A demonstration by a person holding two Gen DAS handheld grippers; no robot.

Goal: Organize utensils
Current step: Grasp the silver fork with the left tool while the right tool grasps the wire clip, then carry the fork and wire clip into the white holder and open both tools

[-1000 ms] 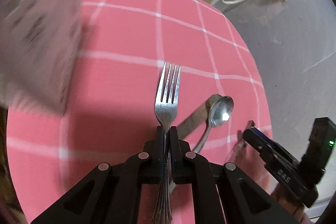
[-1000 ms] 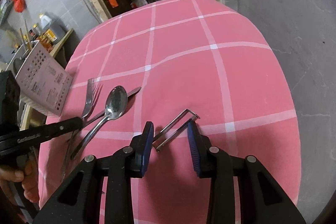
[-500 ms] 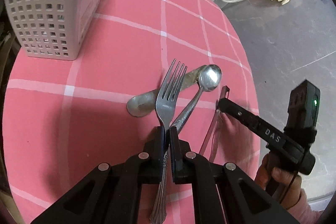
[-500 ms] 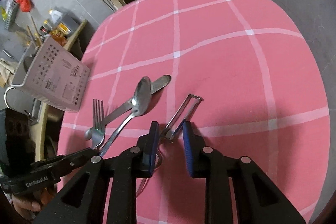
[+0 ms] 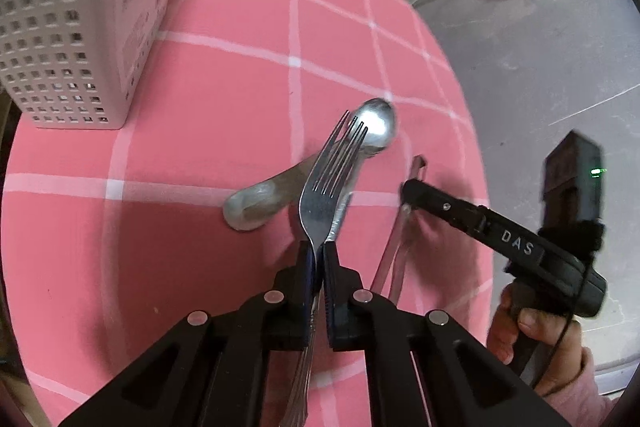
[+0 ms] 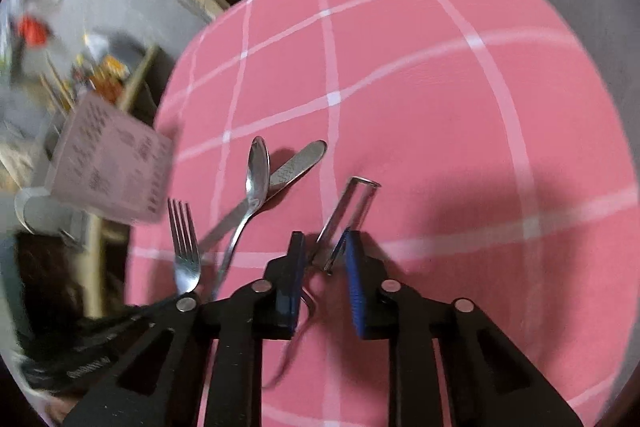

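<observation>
**Lighting and picture quality: fair, blur on my right side**

Light is even and moderate. My left view is mostly sharp; glare sits on the spoon (image 5: pixel 374 129) bowl, and the basket (image 5: pixel 72 27) smears slightly. My right view is blurred, worst at the left edge. Soft shadows fall on the pink cloth (image 6: pixel 420 87) beyond my right fingers (image 6: pixel 354 283). Both views bend strongly, with dark corners.

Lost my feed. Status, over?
Left hand-held gripper shut on fork. Right hand-held gripper closing around peeler. Spoon, knife on cloth.
</observation>
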